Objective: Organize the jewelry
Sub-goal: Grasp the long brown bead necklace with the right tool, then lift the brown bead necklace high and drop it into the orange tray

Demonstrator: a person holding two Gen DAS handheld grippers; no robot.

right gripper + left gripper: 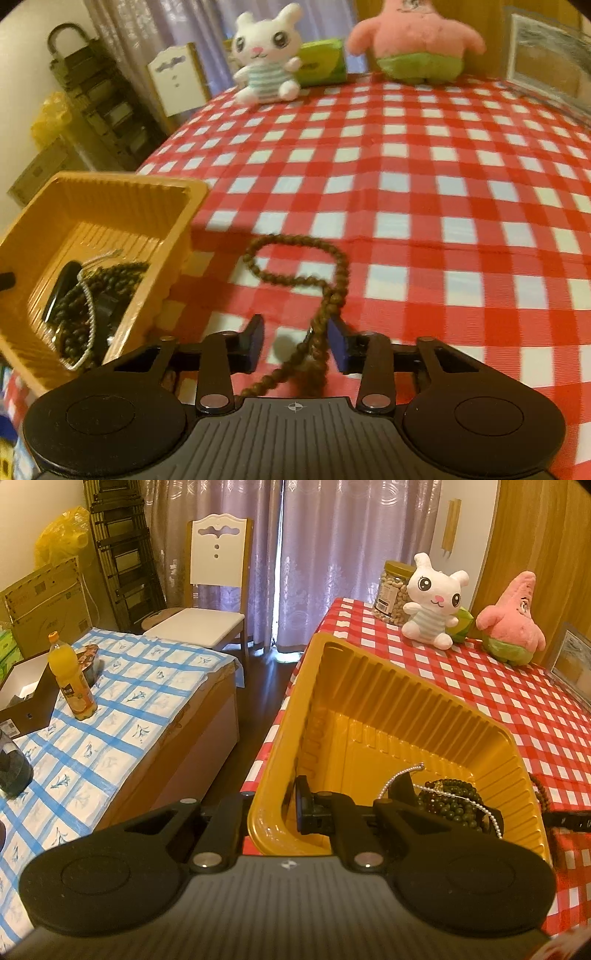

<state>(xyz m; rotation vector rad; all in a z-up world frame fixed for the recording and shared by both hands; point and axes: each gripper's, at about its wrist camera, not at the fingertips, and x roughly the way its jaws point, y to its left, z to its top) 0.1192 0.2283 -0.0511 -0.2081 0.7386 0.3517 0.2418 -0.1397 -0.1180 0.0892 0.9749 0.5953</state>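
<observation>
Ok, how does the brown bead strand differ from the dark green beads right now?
The brown bead strand lies on the checked cloth, outside the yellow tray; the dark green beads sit inside it. The brown strand trails in a loose loop; the green ones are piled. Both are round-bead strings.

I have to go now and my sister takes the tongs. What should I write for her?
Left tongs: open, dipped inside the yellow tray, holding nothing.
Right tongs: open, with the brown bead string lying between them on the checkered cloth, not gripped.
Done: the dark green beads and the pearl chain are in the tray.
Left: grip the brown string and put it in the tray.
</observation>
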